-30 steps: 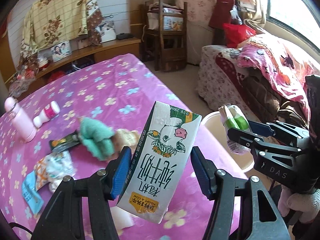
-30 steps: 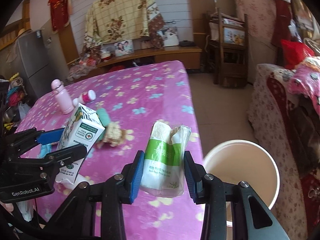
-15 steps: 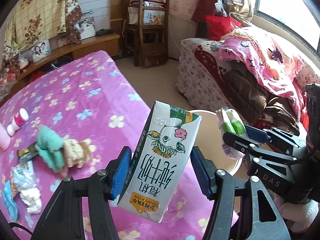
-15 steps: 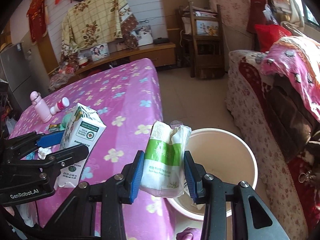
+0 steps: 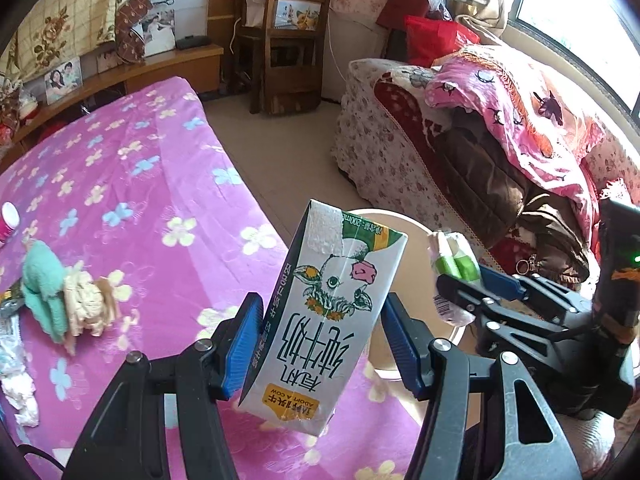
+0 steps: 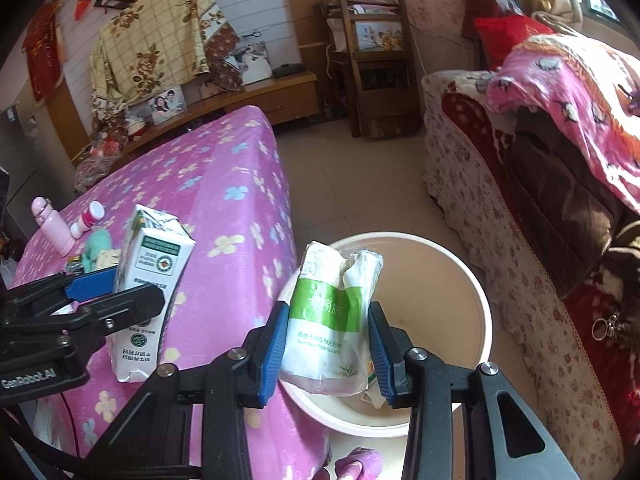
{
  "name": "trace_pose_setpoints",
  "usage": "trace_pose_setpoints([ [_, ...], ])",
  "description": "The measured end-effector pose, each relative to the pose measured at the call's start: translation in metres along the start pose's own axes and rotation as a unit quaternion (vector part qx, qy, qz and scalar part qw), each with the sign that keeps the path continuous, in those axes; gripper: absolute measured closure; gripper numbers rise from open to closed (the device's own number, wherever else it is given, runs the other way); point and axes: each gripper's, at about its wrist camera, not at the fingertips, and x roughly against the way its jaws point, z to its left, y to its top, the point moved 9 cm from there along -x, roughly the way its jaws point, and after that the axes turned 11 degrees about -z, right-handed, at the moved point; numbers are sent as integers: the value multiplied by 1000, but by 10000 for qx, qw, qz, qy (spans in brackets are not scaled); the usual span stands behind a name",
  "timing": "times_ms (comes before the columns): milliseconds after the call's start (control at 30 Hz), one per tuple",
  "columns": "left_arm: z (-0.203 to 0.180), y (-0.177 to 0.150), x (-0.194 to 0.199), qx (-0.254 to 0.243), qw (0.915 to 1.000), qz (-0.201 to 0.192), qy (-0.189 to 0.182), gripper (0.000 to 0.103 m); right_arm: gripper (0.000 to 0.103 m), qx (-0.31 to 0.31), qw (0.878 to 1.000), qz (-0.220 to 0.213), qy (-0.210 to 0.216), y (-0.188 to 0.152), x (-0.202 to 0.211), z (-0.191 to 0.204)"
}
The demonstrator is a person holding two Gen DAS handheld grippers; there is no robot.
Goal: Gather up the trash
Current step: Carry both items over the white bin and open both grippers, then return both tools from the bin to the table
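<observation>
On the worktop (image 5: 168, 184) at our left lie crumpled wrappers (image 5: 18, 384) and a teal cloth (image 5: 40, 296). Our left gripper (image 5: 320, 340) pinches the milk carton (image 5: 328, 312) above the worktop's edge — our right gripper (image 6: 328, 348) pinches the tissue pack (image 6: 332, 320) over the cream bucket (image 6: 472, 280).

Place: a lived-in home, a family sitting room.
Ahead, left: a table (image 6: 224, 184) is wearing a pink flowered cloth.
Ahead, right: a sofa (image 5: 400, 152) is lying under pink blankets (image 5: 520, 112).
Far ahead: framed family photos (image 6: 168, 100) are standing on a low wooden cabinet (image 6: 280, 96), beside a wooden chair (image 5: 288, 40).
</observation>
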Motion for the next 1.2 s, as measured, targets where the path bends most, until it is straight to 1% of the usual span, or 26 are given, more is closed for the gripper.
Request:
trace_pose_setpoints([
  [100,-4,-2,-8,39,10000,61,-38,41,61,-75,9999,112,-60,-8,-10,-8],
  [200,-7,-3,-15,92,9999,100,-89,41,57,-85,9996,224,-177,-16,-21,-15],
  [300,-9,-3,-19,246,9994,123,-231,41,52,-311,9988,314,-188,-24,-30,-23],
  [333,-9,-2,-20,301,9991,119,-269,41,50,-388,9985,334,-198,-25,-32,-26],
  [400,-11,1,-21,355,9989,87,-307,41,40,-518,9979,375,-118,-27,-35,-30],
  [433,-12,3,-21,384,9987,70,-328,41,32,-566,9976,387,-90,-28,-36,-31],
  [467,-13,6,-22,422,9984,57,-365,41,31,-601,9974,377,-103,-28,-36,-33],
  [633,-22,11,-26,686,9956,36,-643,41,31,-781,9964,244,-237,-22,-28,-43],
  [767,-30,8,-34,838,9927,147,-852,41,31,-870,9956,171,-317,-19,-22,-49],
  [800,-31,7,-36,864,9921,162,-890,40,31,-858,9956,156,-341,-18,-20,-51],
  [867,-32,5,-37,927,9908,203,-969,36,31,-820,9957,92,-432,-16,-16,-52],
  [933,-32,3,-38,930,9907,231,-965,34,31,-807,9956,33,-475,-14,-14,-54],
  [1200,-16,-2,-31,778,9951,173,-580,34,31,-889,9948,-96,-488,-8,-6,-54],
])
